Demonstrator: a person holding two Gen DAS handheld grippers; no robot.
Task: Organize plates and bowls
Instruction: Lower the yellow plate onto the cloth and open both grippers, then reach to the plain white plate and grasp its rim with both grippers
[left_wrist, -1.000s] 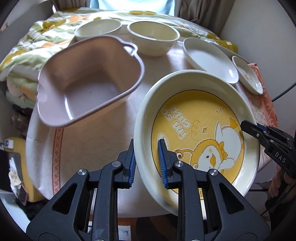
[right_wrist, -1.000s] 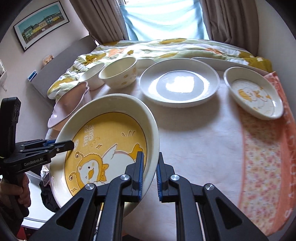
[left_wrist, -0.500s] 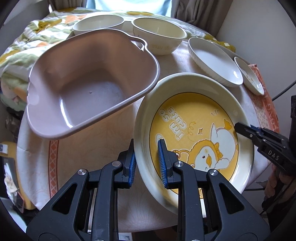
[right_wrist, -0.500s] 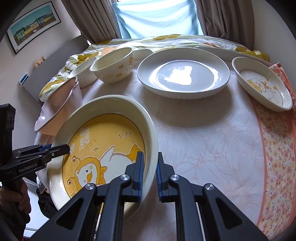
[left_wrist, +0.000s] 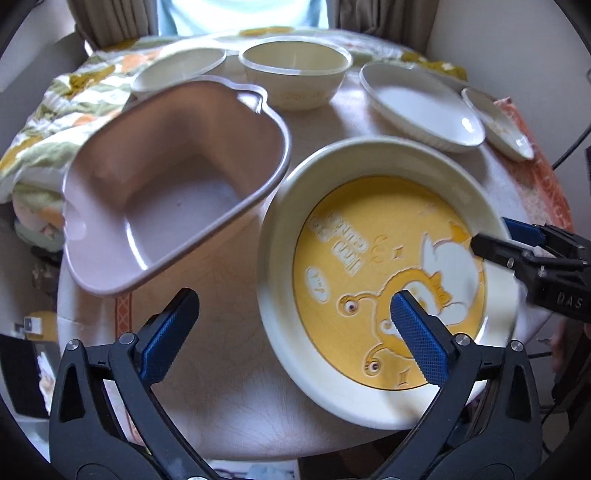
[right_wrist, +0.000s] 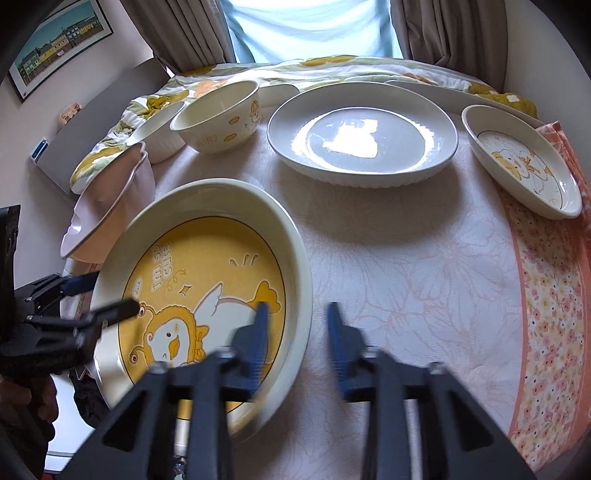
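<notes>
We have just been opening both sets of jaws: the left gripper (left_wrist: 295, 321) stands wide and the right gripper (right_wrist: 297, 334) partly spread, each straddling a rim of the yellow duck plate (left_wrist: 384, 266) without pressing it. The plate sits on the bench (right_wrist: 406, 258), its rim between each pair — released, by our reading. To finish cleanly, we should back both grippers straight off the rim, keeping the inner jaws clear so nothing drags toward the pink tub (left_wrist: 166, 184) beyond our left jaws.

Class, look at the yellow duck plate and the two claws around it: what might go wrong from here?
1. The duck plate overhangs the table's near edge; freed, it might tip off.
2. Both claws, left claw and right claw, have just been opening, pads straddling its rim; withdrawing could snag it.
3. The pink basin sits close alongside.
</notes>
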